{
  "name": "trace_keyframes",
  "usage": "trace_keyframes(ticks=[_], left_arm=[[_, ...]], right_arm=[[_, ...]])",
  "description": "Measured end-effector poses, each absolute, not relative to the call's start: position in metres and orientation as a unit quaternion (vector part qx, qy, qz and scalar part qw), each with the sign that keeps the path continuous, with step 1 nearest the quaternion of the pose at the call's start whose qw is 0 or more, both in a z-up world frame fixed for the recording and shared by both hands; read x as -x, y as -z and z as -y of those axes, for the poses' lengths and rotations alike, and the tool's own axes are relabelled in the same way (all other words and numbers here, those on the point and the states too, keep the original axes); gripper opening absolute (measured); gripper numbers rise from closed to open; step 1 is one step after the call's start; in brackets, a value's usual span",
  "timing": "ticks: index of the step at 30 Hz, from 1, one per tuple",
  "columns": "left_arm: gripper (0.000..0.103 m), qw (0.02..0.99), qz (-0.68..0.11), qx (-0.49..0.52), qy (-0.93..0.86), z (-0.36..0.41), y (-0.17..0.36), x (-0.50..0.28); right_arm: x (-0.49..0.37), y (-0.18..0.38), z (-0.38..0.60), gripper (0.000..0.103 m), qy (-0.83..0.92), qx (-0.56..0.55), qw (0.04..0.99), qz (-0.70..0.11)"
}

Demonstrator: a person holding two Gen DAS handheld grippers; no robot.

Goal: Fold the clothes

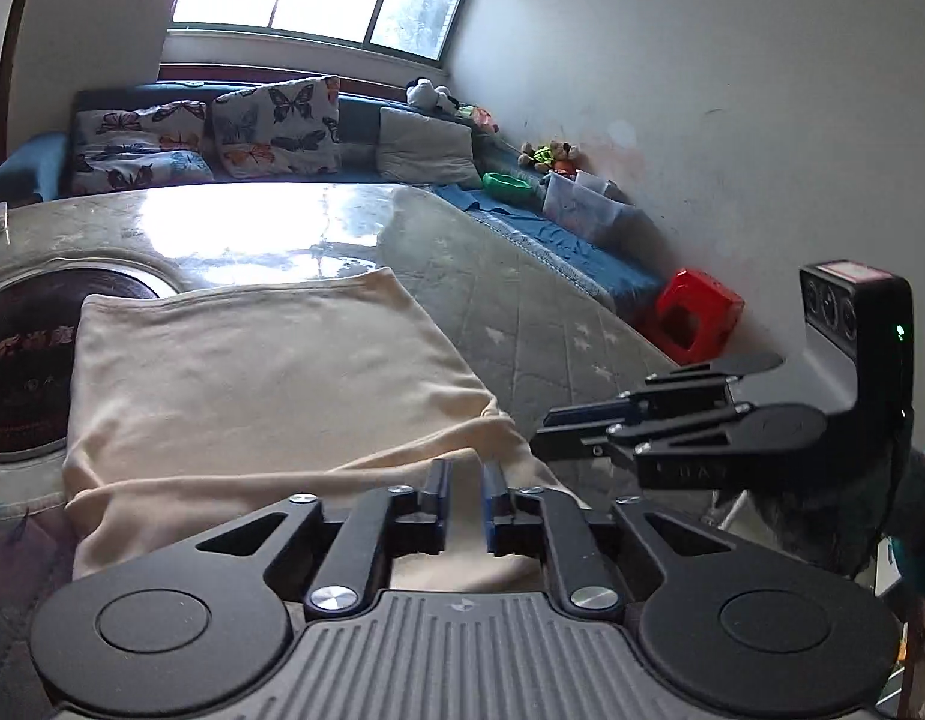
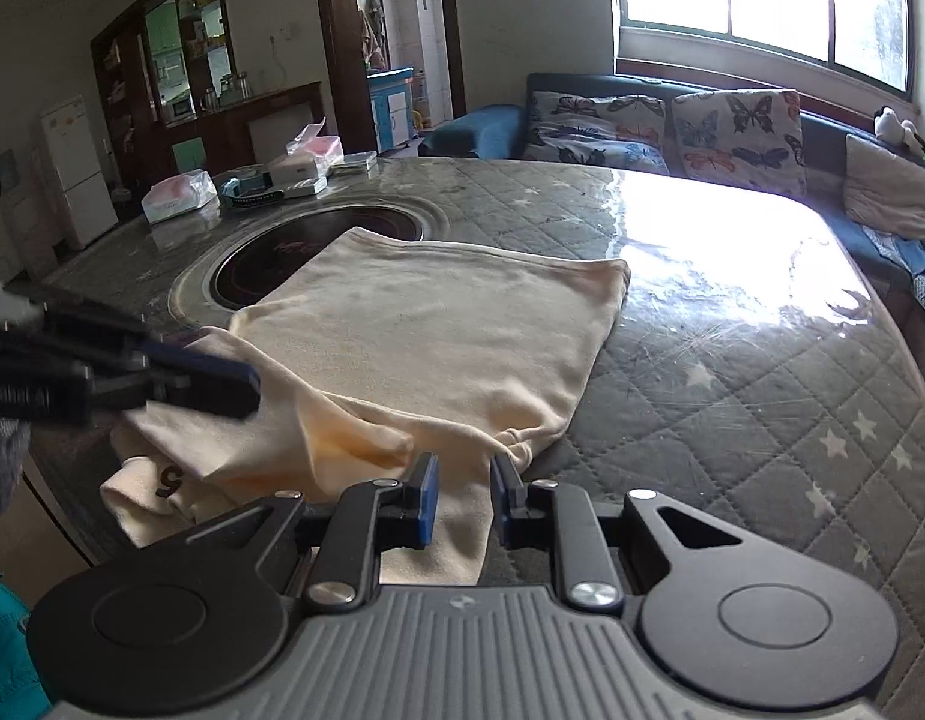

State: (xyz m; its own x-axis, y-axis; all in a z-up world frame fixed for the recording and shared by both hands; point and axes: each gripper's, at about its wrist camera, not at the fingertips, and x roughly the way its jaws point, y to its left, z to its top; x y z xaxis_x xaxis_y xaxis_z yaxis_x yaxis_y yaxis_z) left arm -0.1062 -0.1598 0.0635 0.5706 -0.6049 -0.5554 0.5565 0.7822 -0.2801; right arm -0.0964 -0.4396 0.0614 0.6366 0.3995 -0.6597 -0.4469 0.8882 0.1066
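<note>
A cream shirt (image 1: 252,372) (image 2: 438,324) lies folded flat on the quilted grey table (image 2: 732,396), partly over a round dark hotplate (image 2: 318,252). Its near end is bunched at the table's front edge, with a printed "5" (image 2: 171,480) showing. My left gripper (image 1: 465,486) stands narrowly open over that bunched near edge; a ridge of cloth shows in the gap, not pinched. In the right wrist view the left gripper (image 2: 246,387) is blurred above the shirt's left side. My right gripper (image 2: 465,492) is also narrowly open above the near right corner, and its tips (image 1: 543,435) sit beside the shirt's right edge.
Tissue packs and boxes (image 2: 180,192) sit at the table's far left. A blue sofa with butterfly cushions (image 1: 270,126) runs behind the table under the window. A red stool (image 1: 696,321) stands by the wall. The table's front edge drops off just below the shirt.
</note>
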Motion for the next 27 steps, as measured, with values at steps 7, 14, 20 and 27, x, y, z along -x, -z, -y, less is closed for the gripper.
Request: trace_keyframes(ticks=[7,14,20,27], left_arm=[[0.026,0.916,-0.316,-0.005,0.245,0.099,-0.06,0.12],[0.035,0.926,-0.319,-0.021,0.202,0.055,-0.051,0.136],[0.034,0.92,-0.322,-0.05,0.22,0.056,-0.04,0.145],[0.007,0.921,-0.324,-0.056,0.209,0.058,-0.029,0.144]], right_arm=[[0.089,-0.054,0.422,0.02,-0.267,0.007,0.888,-0.374],[0.081,-0.037,0.401,0.023,-0.277,0.004,0.875,-0.398],[0.083,-0.047,0.393,0.007,-0.277,0.03,0.88,-0.386],[0.089,-0.075,0.388,0.006,-0.276,0.054,0.895,-0.345]])
